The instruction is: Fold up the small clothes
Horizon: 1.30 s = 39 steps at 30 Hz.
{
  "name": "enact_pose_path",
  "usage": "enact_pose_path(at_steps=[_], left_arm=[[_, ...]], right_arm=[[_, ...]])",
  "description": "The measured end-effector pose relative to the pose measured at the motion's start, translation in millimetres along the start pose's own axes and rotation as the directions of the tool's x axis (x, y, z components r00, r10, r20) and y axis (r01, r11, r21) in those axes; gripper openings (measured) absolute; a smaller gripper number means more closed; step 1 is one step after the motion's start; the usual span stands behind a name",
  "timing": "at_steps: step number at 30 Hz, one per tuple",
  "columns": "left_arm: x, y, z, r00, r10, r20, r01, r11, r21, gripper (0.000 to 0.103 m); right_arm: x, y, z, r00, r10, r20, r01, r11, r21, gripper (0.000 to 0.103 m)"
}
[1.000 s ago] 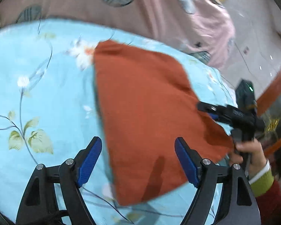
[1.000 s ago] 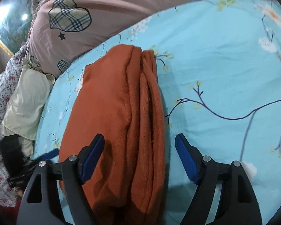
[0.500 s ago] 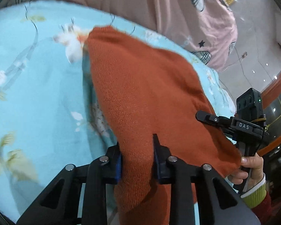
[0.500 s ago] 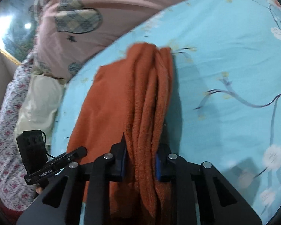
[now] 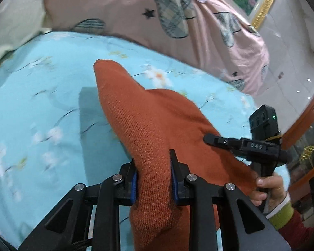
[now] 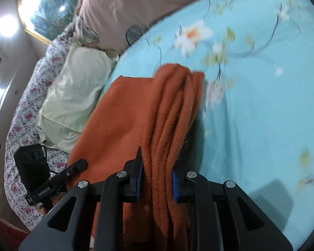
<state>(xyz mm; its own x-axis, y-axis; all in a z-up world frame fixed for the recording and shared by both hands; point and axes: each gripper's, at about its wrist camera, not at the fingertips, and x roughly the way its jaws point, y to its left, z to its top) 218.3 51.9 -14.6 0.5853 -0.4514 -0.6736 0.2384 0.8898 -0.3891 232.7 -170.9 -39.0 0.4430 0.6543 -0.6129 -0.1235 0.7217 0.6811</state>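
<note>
An orange knitted garment [image 5: 148, 125] is held up over a light blue flowered bedsheet [image 5: 41, 108]. My left gripper [image 5: 153, 177] is shut on its near edge, the cloth bunched between the blue pads. My right gripper [image 6: 157, 179] is shut on the other near edge, where several folded layers of the garment [image 6: 167, 113] hang between the pads. The right gripper also shows in the left wrist view [image 5: 240, 144], pinching the cloth, and the left gripper shows in the right wrist view [image 6: 58, 177]. The garment's far end rests on or just above the sheet.
A pink quilt with plaid hearts [image 5: 157, 27] lies bunched behind the sheet. A pale green pillow [image 6: 73, 92] and a flowered cover [image 6: 25, 125] lie at the bed's left side. A framed picture [image 5: 261, 6] hangs on the wall.
Both grippers went from open around the garment's near edges to shut on them, then lifted and carried the cloth towards the far side; the garment rises off the sheet.
</note>
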Motion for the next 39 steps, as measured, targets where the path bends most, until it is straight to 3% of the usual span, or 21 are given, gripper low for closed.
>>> enact_pose_path(at_steps=[3, 6, 10, 13, 17, 19, 21, 24, 26, 29, 32, 35, 39], left_arm=[[4.8, 30.9, -20.2, 0.998, 0.032, -0.059, -0.035, 0.998, -0.054, 0.026], [11.0, 49.7, -32.0, 0.997, 0.035, -0.075, -0.042, 0.994, -0.103, 0.037], [12.2, 48.4, -33.0, 0.993, 0.091, -0.077, -0.098, 0.992, -0.085, 0.056], [9.9, 50.7, -34.0, 0.991, 0.103, -0.083, -0.11, 0.99, -0.086, 0.059], [-9.8, 45.5, -31.7, 0.987, 0.151, -0.048, -0.154, 0.986, -0.069, 0.058], [-23.7, 41.2, -26.1, 0.985, 0.175, -0.006, -0.175, 0.983, -0.05, 0.055], [-34.9, 36.7, -20.4, 0.989, 0.146, 0.03, -0.145, 0.988, -0.046, 0.055], [-38.3, 26.7, -14.8, 0.996, 0.069, 0.048, -0.067, 0.997, -0.035, 0.052], [-33.8, 19.1, -14.5, 0.998, 0.056, 0.042, -0.055, 0.998, -0.009, 0.051], [-25.6, 9.8, -16.6, 0.999, 0.043, 0.015, -0.044, 0.999, 0.026, 0.051], [-19.1, 5.3, -20.1, 1.0, 0.029, -0.006, -0.028, 0.999, 0.044, 0.05], [-18.8, 0.1, -20.3, 1.0, -0.011, -0.01, 0.012, 0.998, 0.07, 0.05], [-5.1, -6.7, -23.3, 0.999, -0.014, -0.049, 0.019, 0.994, 0.109, 0.047]], right_arm=[[5.2, -6.6, -6.6, 1.0, -0.015, -0.009, 0.016, 0.999, 0.033, 0.024], [4.3, -5.8, -8.1, 0.999, -0.041, -0.008, 0.041, 0.999, 0.032, 0.026], [4.7, -4.0, -8.2, 0.997, -0.081, -0.01, 0.082, 0.996, 0.027, 0.031], [-5.9, -1.6, -8.2, 0.991, -0.132, -0.001, 0.132, 0.991, 0.021, 0.037], [-31.4, 15.6, 3.4, 0.975, -0.2, 0.1, 0.204, 0.979, -0.023, 0.039], [-34.3, 21.0, 14.1, 0.978, -0.174, 0.115, 0.178, 0.984, -0.029, 0.039], [-25.3, 25.0, 28.1, 0.988, -0.127, 0.092, 0.131, 0.991, -0.038, 0.039], [-0.8, 23.7, 44.6, 0.984, -0.17, 0.057, 0.172, 0.984, -0.034, 0.039], [13.0, 17.3, 52.2, 0.983, -0.179, 0.036, 0.179, 0.984, -0.014, 0.037], [19.5, 15.7, 58.9, 0.984, -0.178, 0.028, 0.178, 0.984, -0.003, 0.011], [-6.7, 37.1, 61.0, 0.985, -0.123, 0.118, 0.129, 0.991, -0.046, 0.01], [-27.1, 47.3, 58.9, 0.972, -0.152, 0.181, 0.168, 0.983, -0.078, 0.01], [-8.7, 20.8, 51.4, 0.958, -0.263, 0.115, 0.268, 0.963, -0.031, 0.01]])
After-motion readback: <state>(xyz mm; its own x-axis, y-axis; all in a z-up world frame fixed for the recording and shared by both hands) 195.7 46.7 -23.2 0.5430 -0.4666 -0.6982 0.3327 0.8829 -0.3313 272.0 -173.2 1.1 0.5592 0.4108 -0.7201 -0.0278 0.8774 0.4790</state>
